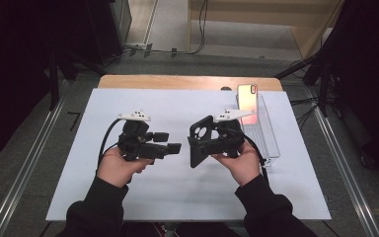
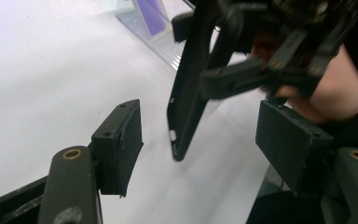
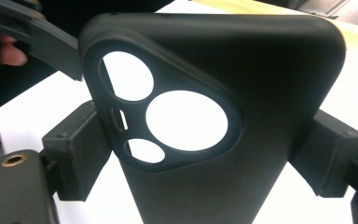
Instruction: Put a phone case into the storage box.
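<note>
Black phone case (image 3: 223, 121), clamped upright in right claw (image 1: 202, 143); left claw (image 1: 170, 143) released, empty; risk: case twisting loose if bumped.

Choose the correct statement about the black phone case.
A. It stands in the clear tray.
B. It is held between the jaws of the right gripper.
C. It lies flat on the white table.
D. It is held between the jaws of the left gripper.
B: the right gripper has its pads on both sides of the black phone case; the left gripper stands open beside it.
</note>
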{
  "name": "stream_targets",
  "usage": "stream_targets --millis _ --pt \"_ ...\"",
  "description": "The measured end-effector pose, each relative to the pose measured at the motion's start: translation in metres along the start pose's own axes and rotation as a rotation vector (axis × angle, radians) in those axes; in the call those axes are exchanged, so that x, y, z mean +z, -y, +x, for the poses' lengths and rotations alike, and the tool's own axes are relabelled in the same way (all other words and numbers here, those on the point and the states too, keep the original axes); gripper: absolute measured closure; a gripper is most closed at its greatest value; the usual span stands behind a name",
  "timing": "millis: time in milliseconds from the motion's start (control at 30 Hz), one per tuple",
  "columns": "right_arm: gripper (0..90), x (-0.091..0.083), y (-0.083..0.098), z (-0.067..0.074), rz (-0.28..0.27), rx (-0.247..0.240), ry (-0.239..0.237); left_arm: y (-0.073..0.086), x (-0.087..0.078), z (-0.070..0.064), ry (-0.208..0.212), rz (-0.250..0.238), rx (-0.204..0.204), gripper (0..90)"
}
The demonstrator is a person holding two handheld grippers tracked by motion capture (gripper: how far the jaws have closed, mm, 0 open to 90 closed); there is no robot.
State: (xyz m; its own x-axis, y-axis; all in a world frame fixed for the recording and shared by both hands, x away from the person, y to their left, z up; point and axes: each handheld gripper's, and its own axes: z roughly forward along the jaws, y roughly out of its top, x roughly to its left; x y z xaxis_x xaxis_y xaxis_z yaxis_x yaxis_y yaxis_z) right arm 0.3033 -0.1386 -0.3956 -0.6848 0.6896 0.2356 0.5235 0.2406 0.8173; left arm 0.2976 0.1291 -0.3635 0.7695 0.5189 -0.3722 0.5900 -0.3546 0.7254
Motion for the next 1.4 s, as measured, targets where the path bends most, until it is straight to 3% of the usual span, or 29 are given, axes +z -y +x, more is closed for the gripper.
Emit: stream_targets --millis 267,467,900,1133,1400 --pt "12.6 -0.014 -0.007 -0.009 0.010 -0.018 -0.052 0.019 0.006 0.010 0.015 0.028 0.118 29.6" --pt "12.6 -0.026 -0.011 -0.016 0.013 -0.028 -0.075 0.031 0.008 0.018 0.027 0.052 0.166 29.5" --pt "12.6 -0.056 -0.021 -0.033 0.012 -0.043 -0.078 0.056 0.010 0.027 0.032 0.060 0.167 28.7" --pt "12.6 -0.074 -0.026 -0.045 -0.012 -0.035 -0.046 0.066 0.007 0.030 0.033 0.066 0.175 28.7" --pt "12.6 -0.093 -0.031 -0.061 -0.038 -0.009 0.011 0.074 -0.001 0.033 0.013 0.047 0.141 28.7"
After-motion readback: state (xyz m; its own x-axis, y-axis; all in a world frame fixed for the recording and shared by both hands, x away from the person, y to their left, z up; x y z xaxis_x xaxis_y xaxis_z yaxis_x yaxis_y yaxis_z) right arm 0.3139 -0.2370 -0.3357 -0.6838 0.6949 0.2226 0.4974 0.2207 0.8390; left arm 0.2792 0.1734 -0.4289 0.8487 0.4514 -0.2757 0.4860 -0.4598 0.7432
